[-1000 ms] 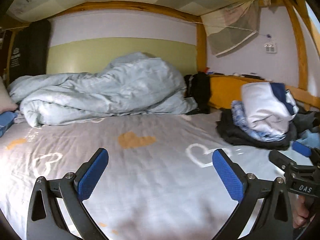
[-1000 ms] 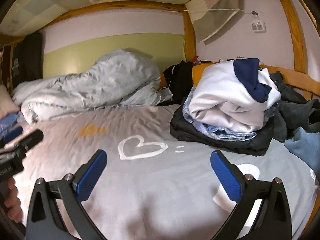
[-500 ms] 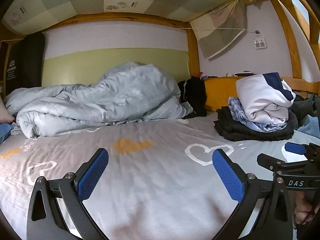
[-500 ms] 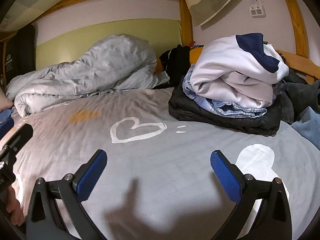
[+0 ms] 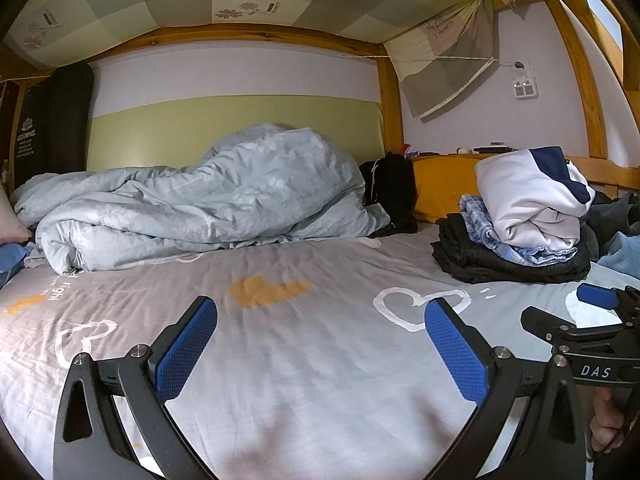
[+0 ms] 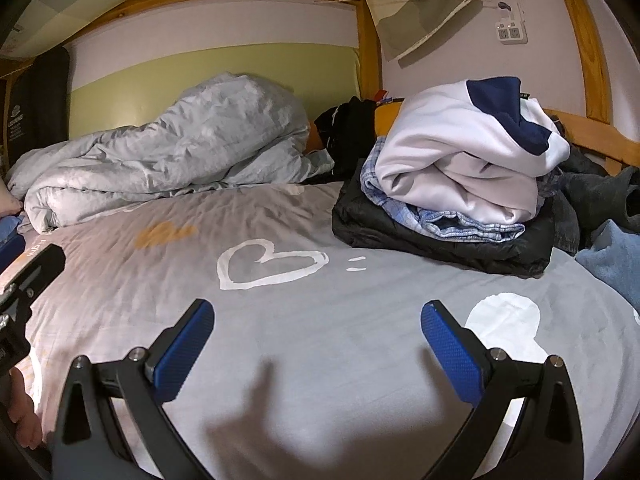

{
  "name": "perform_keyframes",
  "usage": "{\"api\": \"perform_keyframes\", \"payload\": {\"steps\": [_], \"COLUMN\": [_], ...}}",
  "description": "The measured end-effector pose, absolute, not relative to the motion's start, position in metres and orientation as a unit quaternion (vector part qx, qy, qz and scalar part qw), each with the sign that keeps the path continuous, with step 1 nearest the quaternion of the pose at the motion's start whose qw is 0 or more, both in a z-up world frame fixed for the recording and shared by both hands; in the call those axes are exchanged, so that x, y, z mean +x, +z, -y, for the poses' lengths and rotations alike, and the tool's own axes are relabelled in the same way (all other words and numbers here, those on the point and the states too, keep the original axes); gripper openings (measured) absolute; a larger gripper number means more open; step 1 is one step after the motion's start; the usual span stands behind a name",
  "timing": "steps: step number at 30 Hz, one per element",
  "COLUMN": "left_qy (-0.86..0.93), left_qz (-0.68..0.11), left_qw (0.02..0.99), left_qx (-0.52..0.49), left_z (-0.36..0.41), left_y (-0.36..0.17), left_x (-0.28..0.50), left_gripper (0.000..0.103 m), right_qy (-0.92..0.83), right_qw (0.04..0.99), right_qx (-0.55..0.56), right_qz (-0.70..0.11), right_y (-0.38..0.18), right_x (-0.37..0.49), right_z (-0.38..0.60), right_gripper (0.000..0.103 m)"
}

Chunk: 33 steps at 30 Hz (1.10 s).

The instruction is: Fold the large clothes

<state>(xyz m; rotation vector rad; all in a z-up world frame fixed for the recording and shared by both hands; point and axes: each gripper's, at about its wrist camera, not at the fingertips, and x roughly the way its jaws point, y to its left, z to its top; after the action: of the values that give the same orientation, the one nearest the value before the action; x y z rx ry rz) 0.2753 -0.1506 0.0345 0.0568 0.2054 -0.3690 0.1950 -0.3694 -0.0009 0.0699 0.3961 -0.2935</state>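
The left gripper is hovering over the bed with its jaws spread wide, its blue pads gripping nothing and touching nothing; only the grey bed sheet is lying beneath the gap. The right gripper is standing likewise with its jaws wide apart and empty above the same sheet, casting a dark shadow on the cloth between its fingers. In the left wrist view the right gripper is showing at the right edge, just beside the left one, and a bit of the holding hand is peeking below it.

Beyond the jaws, the sheet is showing a white heart outline and an orange heart. Further off to the right, well apart from both grippers, the pile of folded clothes is sitting on the bed: a white and navy garment on top, a blue checked piece under it, a black garment at the bottom. More dark and blue clothes are lying loose just to the right of the pile. A rumpled pale blue duvet is bunching along the far wall.
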Motion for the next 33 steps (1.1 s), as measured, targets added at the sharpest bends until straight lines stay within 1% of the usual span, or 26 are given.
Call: {"api": "perform_keyframes", "payload": {"steps": [8,33], "left_qy": [-0.176,-0.172], "left_qz": [-0.098,-0.1], "left_qw": [0.979,0.979], "left_qx": [0.033,0.053], "left_z": [0.1513,0.1536], "left_y": [0.0343,0.032], "left_x": [0.275,0.2734], "left_gripper": [0.103,0.103], "right_qy": [-0.137,-0.134], "right_qw": [0.971,0.969], "right_qx": [0.015,0.025], "right_qz": [-0.195,-0.208], "right_y": [-0.0005,-0.0031], "right_x": [0.1954,0.1994], "right_z": [0.3624,0.3683], "right_gripper": [0.103,0.103]}}
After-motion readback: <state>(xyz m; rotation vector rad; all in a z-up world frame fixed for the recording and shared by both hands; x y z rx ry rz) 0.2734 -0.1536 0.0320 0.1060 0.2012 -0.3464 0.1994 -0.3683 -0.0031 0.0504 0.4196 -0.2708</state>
